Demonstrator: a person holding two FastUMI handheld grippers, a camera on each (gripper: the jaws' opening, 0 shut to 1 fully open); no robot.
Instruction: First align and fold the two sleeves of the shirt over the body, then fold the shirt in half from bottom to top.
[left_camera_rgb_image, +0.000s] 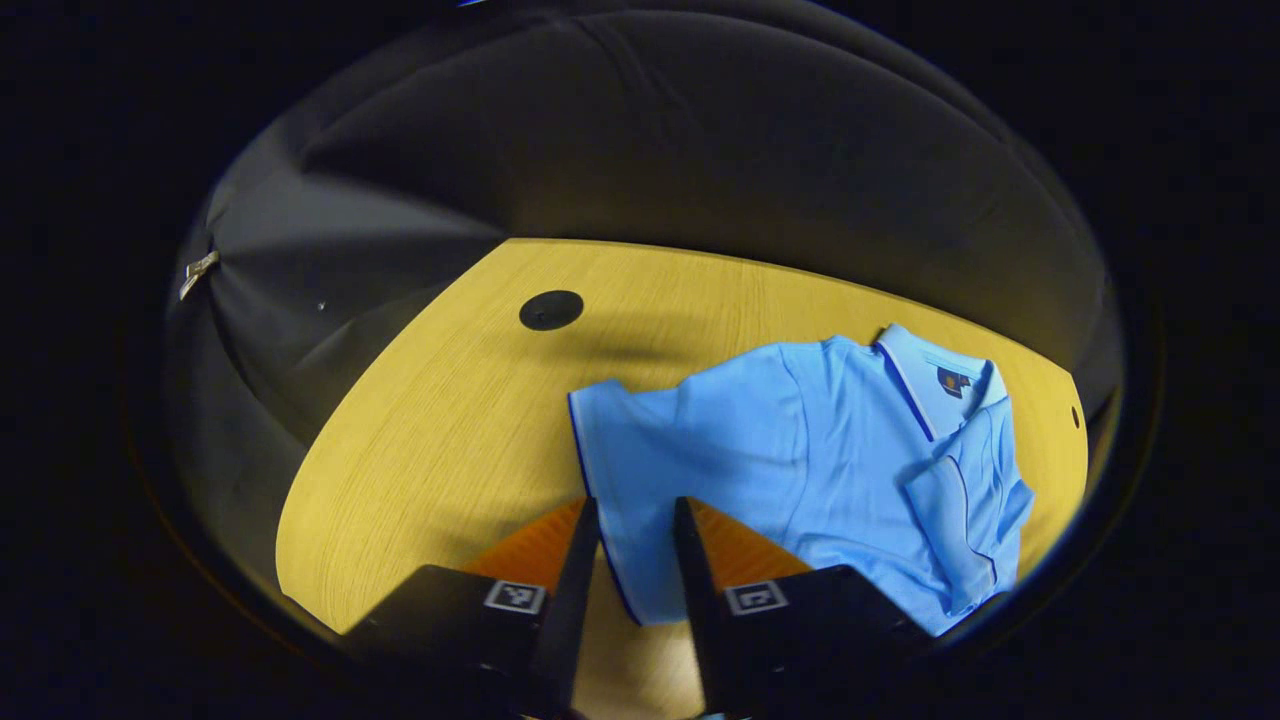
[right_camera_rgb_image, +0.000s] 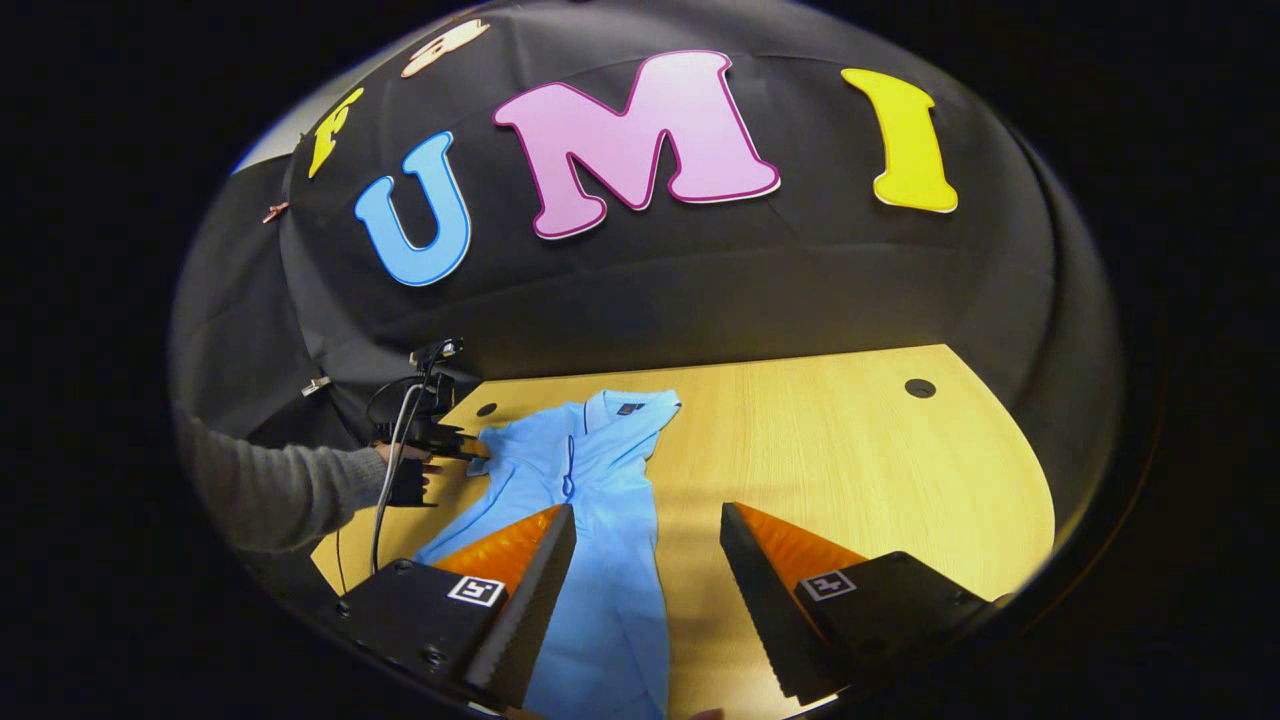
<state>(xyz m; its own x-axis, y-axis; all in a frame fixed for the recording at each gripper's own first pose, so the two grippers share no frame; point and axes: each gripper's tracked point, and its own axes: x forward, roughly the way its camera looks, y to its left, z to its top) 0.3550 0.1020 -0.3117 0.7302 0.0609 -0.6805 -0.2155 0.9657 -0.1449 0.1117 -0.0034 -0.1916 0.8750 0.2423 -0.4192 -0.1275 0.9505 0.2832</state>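
A light blue polo shirt (left_camera_rgb_image: 800, 450) lies on the yellow wooden table (left_camera_rgb_image: 450, 420), collar at the far side. Its spread sleeve (left_camera_rgb_image: 620, 430) reaches toward my left gripper (left_camera_rgb_image: 637, 505). That gripper is open by a narrow gap, with the sleeve's dark-trimmed cuff edge between its fingers. The other sleeve (left_camera_rgb_image: 960, 500) lies folded over the body. In the right gripper view the shirt (right_camera_rgb_image: 600, 480) runs from the collar down under my right gripper (right_camera_rgb_image: 648, 520), which stands open above the lower body. The left gripper (right_camera_rgb_image: 430, 440) sits at the spread sleeve, held by a hand.
A grey-sleeved arm (right_camera_rgb_image: 270, 490) holds the left gripper, and a cable (right_camera_rgb_image: 385, 500) hangs from it. A black round cap (left_camera_rgb_image: 551, 310) sits in the tabletop, also seen as a cap (right_camera_rgb_image: 920, 387) at the far right. Bare table (right_camera_rgb_image: 850, 450) lies right of the shirt. Black cloth walls surround the table.
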